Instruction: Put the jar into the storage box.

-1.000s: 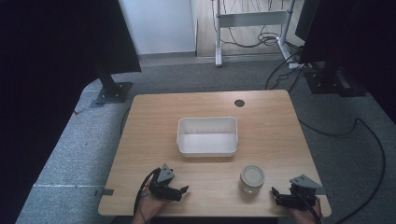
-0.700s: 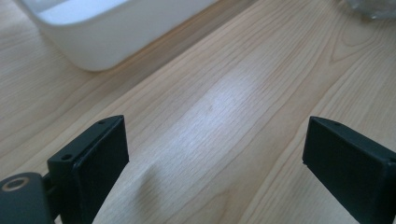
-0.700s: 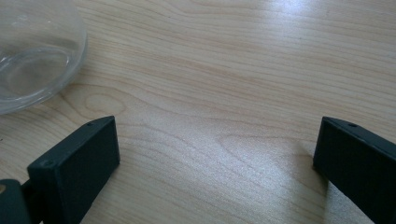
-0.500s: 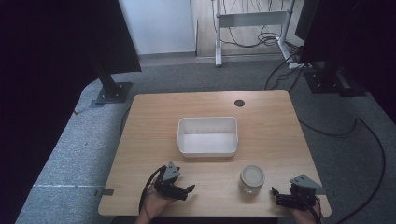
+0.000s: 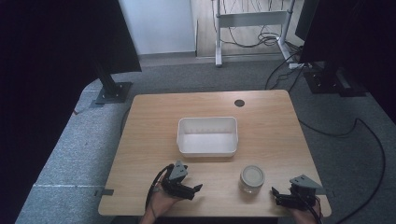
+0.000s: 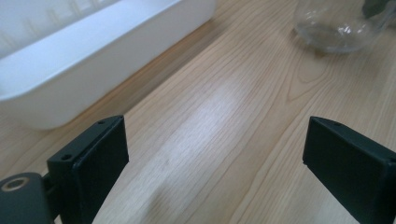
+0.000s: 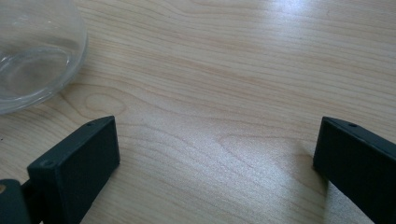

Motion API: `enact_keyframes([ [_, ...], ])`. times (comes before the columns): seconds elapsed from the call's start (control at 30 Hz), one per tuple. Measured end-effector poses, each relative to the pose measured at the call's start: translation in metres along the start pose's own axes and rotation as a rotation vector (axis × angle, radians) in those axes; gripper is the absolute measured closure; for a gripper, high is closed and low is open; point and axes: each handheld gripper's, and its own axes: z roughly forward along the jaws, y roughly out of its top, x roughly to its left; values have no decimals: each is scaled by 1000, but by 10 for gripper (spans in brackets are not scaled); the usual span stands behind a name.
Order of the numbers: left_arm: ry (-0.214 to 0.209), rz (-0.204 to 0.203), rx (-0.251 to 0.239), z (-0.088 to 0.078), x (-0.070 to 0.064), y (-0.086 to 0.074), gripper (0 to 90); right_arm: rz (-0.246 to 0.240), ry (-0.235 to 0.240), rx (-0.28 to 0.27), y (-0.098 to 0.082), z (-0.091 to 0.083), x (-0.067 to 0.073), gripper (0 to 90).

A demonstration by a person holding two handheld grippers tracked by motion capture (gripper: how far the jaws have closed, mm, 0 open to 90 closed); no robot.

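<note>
Comparing with a second earlier, the left gripper (image 5: 183, 186) was seen shifted slightly toward the glass jar (image 5: 252, 178). Both it and the right gripper (image 5: 290, 197) were held with jaws wide, nothing gripped. A reach for the jar was judged likely.

Black grippers (image 5: 194, 189), grey three-cornered top plates, black cables, screw-holed fingers (image 6: 100, 149).

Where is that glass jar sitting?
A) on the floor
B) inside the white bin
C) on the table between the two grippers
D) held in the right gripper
C: the glass jar stands on the wooden table, between the left gripper and right gripper, outside the white bin.
</note>
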Motion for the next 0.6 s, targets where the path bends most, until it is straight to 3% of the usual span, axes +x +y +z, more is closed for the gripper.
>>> enact_keyframes([
  [0.6, -42, 21, -27, 17, -17, 28, 40, -1, 1, 0, 0, 0, 0, 0],
])
